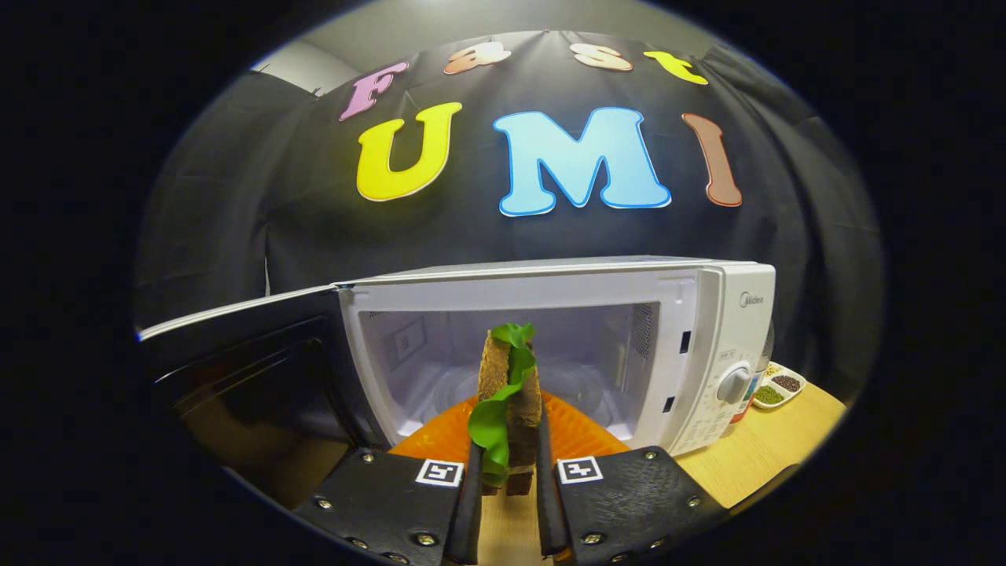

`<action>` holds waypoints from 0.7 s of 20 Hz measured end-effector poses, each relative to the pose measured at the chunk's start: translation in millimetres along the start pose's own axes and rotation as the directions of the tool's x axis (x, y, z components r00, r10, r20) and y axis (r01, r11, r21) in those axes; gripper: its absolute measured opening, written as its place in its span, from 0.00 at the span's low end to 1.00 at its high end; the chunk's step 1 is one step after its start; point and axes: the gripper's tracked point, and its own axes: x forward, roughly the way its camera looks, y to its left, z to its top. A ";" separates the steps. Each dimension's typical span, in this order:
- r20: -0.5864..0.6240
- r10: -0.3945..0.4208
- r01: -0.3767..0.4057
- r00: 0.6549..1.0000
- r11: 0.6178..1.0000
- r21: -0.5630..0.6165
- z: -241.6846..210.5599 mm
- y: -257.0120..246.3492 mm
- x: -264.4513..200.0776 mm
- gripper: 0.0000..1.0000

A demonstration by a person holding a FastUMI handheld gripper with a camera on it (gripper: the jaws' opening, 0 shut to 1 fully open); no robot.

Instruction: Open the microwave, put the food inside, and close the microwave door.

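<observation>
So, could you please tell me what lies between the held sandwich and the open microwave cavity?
In the gripper view, only the orange mat lies between the sandwich, pinched in the gripper, and the microwave cavity.

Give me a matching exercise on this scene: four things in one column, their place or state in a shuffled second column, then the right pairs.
Things:
1. sandwich
2. microwave door
3. orange mat
4. small dish

Places or states:
A. swung open
B. on the table, beside the microwave's control panel
C. clamped upright in the jaws of the gripper
D. spread before the microwave's opening

Pairs: 1-C, 2-A, 3-D, 4-B
</observation>
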 end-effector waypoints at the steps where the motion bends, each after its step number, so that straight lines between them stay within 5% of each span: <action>1: -0.003 -0.003 0.003 1.000 1.000 0.002 0.4 0.9 9.3 0.29; 14: 0.004 0.054 -0.055 0.999 0.996 0.064 9.5 25.0 110.7 0.29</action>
